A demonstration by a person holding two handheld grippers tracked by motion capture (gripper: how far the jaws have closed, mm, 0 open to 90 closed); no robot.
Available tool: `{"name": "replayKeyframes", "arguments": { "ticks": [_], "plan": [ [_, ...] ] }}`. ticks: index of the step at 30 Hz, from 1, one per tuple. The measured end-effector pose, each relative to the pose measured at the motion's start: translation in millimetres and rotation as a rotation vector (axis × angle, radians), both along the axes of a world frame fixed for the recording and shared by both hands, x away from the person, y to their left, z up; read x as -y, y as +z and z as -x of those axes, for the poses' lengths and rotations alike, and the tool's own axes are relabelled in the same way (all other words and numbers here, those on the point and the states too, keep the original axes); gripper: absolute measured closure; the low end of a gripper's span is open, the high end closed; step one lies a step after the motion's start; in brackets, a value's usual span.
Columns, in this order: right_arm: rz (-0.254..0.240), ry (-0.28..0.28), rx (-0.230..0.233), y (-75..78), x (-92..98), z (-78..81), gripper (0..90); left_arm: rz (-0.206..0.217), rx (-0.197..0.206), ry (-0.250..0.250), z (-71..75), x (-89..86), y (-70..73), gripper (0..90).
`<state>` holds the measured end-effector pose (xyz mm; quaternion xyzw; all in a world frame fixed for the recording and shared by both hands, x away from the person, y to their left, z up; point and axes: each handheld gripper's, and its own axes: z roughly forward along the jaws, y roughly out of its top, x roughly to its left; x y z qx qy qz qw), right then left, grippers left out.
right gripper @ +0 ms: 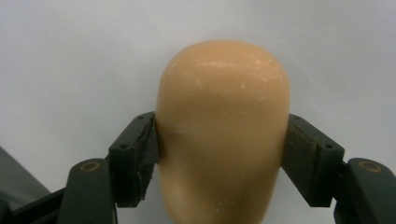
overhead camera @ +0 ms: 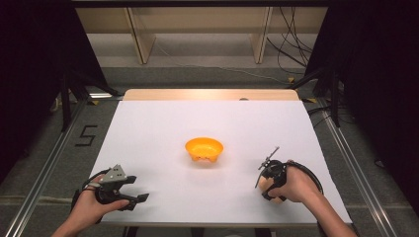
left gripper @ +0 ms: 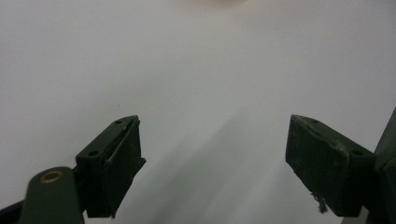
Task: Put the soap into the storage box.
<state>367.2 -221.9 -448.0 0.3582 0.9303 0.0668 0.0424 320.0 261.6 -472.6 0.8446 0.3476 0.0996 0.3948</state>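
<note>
Gripping a tan rounded block (right gripper: 223, 130) squarely between right gripper (right gripper: 223, 158) jaws; left gripper (left gripper: 212, 158) jaws gaping wide; probably best lifting level toward orange bowl (overhead camera: 204, 149)

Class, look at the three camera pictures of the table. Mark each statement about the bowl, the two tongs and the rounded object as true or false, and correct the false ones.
1. The right tongs are shut on a peach-coloured rounded object. True.
2. The orange bowl stands near the middle of the white table. True.
3. The left tongs grip a spoon. False: their jaws stand apart with nothing between them.
4. The rounded object lies inside the bowl. False: it is held in the right tongs, near the table's front right edge.
5. The bowl is blue. False: it is orange.
</note>
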Motion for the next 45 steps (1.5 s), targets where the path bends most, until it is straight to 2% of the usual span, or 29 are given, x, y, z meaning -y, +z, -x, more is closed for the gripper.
{"name": "replayKeyframes", "arguments": {
  "ticks": [3,8,10,12,14,16,17,22,28,29,31,33,35,36,38,40,41,42,44,45],
  "plan": [
    [0.02,0.02,-0.013,2.2,-1.4,2.3,33.4,0.005,-0.012,0.011,0.6,0.6,-0.5,18.1],
    [0.03,0.096,-0.012,4.0,-1.0,1.3,33.4,-0.005,-0.011,0.007,0.3,-0.1,-0.3,18.0],
    [0.034,0.083,-0.02,5.4,-2.1,1.8,33.4,-0.005,-0.014,0.004,0.2,-0.3,-0.2,18.0],
    [0.029,0.081,-0.02,5.5,-3.0,2.3,33.4,-0.016,0.002,-0.006,-0.6,-1.1,0.5,18.0],
    [0.027,0.113,-0.012,5.9,-2.2,0.2,33.4,-0.014,0.001,-0.006,-0.5,-0.9,0.1,18.0],
    [0.035,0.121,-0.014,7.5,-2.3,-0.4,33.4,-0.003,-0.012,0.008,0.3,-0.1,-0.4,18.0],
    [0.031,0.12,-0.015,8.2,-2.2,-0.3,33.4,-0.012,-0.004,-0.005,-0.4,-0.8,0.3,18.0],
    [0.031,0.125,-0.01,10.7,-1.8,-1.0,33.4,-0.017,0.004,-0.003,-0.8,-1.1,0.3,18.0],
    [0.027,0.099,0.003,13.0,-2.7,-1.1,33.4,-0.017,0.005,-0.002,-0.9,-1.2,0.4,18.0],
    [0.037,0.113,0.016,12.8,-1.6,-2.6,33.4,-0.006,-0.008,0.013,-0.1,-0.4,-0.1,18.0],
    [0.032,0.15,0.019,12.7,-1.0,-4.9,33.4,-0.015,0.001,-0.006,-0.6,-1.4,0.6,18.0],
    [0.027,0.095,0.004,14.1,-4.3,-2.0,33.4,-0.018,0.006,-0.003,-1.0,-1.4,0.5,18.0],
    [0.033,0.107,0.002,14.5,-4.5,-3.3,33.4,-0.016,0.006,-0.001,-0.9,-1.2,0.4,18.0],
    [0.036,0.133,-0.004,15.8,-4.7,-4.4,33.4,-0.015,0.006,-0.002,-0.9,-1.2,0.4,18.0],
    [0.022,0.113,-0.001,17.3,-5.7,-3.0,33.4,-0.016,0.006,-0.001,-0.9,-1.2,0.4,18.0],
    [0.031,0.146,0.0,18.9,-5.7,-5.8,33.4,-0.016,0.006,-0.004,-0.9,-1.3,0.6,18.0],
    [0.042,0.131,-0.003,20.3,-5.8,-5.9,33.4,-0.017,0.005,-0.008,-0.8,-1.5,0.8,18.0],
    [0.04,0.117,0.016,20.0,-6.0,-5.5,33.4,-0.004,0.005,-0.001,-0.4,-0.7,0.5,18.0],
    [0.042,0.145,0.012,21.7,-6.4,-7.7,33.4,-0.002,0.005,-0.001,-0.4,-0.7,0.5,18.0],
    [0.04,0.125,0.01,22.7,-7.7,-6.6,33.4,-0.003,0.006,-0.001,-0.5,-0.7,0.5,18.0]
  ]
}}
